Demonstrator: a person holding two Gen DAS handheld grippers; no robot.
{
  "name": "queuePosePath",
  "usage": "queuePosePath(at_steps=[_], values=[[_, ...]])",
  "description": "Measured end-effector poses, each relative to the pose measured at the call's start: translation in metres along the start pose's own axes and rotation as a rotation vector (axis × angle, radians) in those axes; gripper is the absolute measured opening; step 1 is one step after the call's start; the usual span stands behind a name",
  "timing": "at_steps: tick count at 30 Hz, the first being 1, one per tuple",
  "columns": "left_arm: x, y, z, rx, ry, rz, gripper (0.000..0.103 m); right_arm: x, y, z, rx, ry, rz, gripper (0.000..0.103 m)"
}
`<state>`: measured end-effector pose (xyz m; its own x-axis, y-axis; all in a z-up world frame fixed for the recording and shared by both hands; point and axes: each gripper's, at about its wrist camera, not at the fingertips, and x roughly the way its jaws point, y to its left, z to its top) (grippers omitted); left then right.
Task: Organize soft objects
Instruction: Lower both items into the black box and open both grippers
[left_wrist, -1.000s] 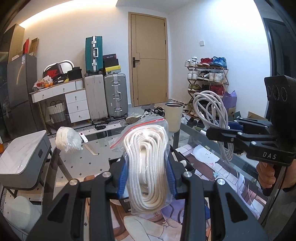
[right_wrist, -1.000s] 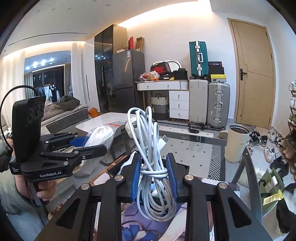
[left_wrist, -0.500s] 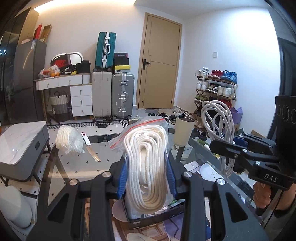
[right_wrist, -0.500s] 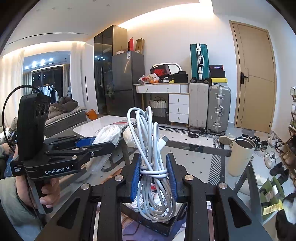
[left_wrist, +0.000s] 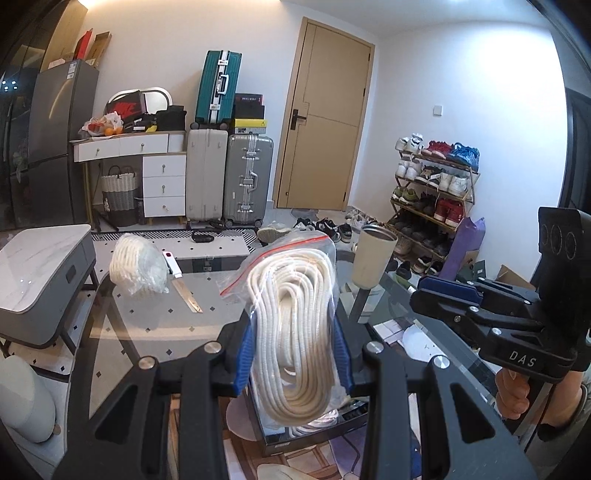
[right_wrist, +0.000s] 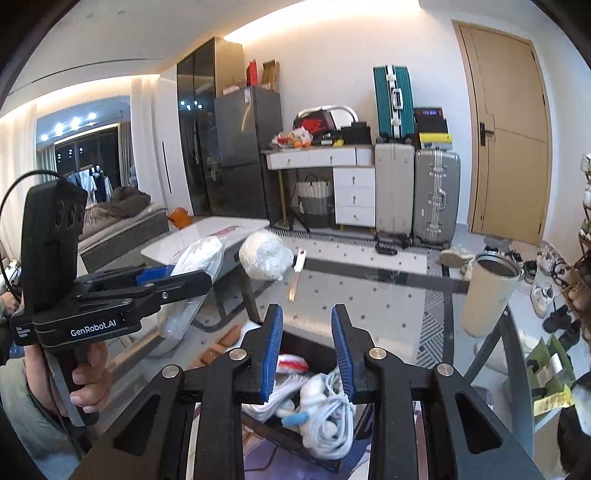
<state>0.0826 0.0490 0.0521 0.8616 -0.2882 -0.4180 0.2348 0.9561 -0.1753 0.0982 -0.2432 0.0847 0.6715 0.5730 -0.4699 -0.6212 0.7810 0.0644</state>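
My left gripper (left_wrist: 293, 354) is shut on a clear zip bag of coiled white rope (left_wrist: 291, 332) and holds it above a dark box (left_wrist: 314, 430) on the glass table. My right gripper (right_wrist: 306, 350) is open and empty, just above the same box (right_wrist: 295, 439). A bundle of white cable (right_wrist: 328, 417) lies in the box among other soft items. The right gripper also shows at the right of the left wrist view (left_wrist: 443, 291). The left gripper with its bag shows at the left of the right wrist view (right_wrist: 192, 277).
A second bagged white rope coil (left_wrist: 136, 266) lies at the far side of the glass table (left_wrist: 155, 317), beside a ruler (left_wrist: 186, 295). A beige tumbler (left_wrist: 373, 258) stands at the table's far right edge. A grey side table (left_wrist: 40, 280) stands to the left.
My right gripper has opened and let go of the white cable bundle, which now lies in the box. Both grippers have come lower over the box; the left one still holds the rope bag.
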Motion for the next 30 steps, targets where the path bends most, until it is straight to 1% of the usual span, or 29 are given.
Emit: queuePosePath(at_steps=[4,9,17,19,23,24,26,28,30], values=[[0.010,-0.002,-0.005,0.012,0.043,0.000,0.036,0.005,-0.003,-0.001,0.007,0.030,-0.013,0.028],[0.026,-0.004,-0.011,0.015,0.125,-0.008,0.036,0.016,-0.003,-0.006,0.010,0.086,-0.023,0.028],[0.052,-0.011,-0.025,0.043,0.262,-0.014,0.036,0.046,-0.009,-0.024,0.021,0.268,-0.054,0.028],[0.057,-0.014,-0.030,0.053,0.297,-0.025,0.036,0.053,-0.010,-0.028,0.025,0.300,-0.057,0.028],[0.071,-0.021,-0.041,0.074,0.371,-0.018,0.036,0.073,-0.012,-0.041,0.022,0.393,-0.059,0.028],[0.077,-0.023,-0.046,0.078,0.399,-0.022,0.036,0.077,-0.011,-0.044,0.018,0.405,-0.059,0.028],[0.082,-0.024,-0.054,0.074,0.416,-0.020,0.036,0.079,-0.009,-0.046,-0.003,0.406,-0.064,0.028],[0.086,-0.027,-0.059,0.080,0.440,-0.023,0.036,0.082,-0.008,-0.048,-0.013,0.426,-0.067,0.028],[0.087,-0.028,-0.062,0.069,0.455,-0.029,0.036,0.087,-0.006,-0.051,-0.001,0.475,-0.065,0.028]])
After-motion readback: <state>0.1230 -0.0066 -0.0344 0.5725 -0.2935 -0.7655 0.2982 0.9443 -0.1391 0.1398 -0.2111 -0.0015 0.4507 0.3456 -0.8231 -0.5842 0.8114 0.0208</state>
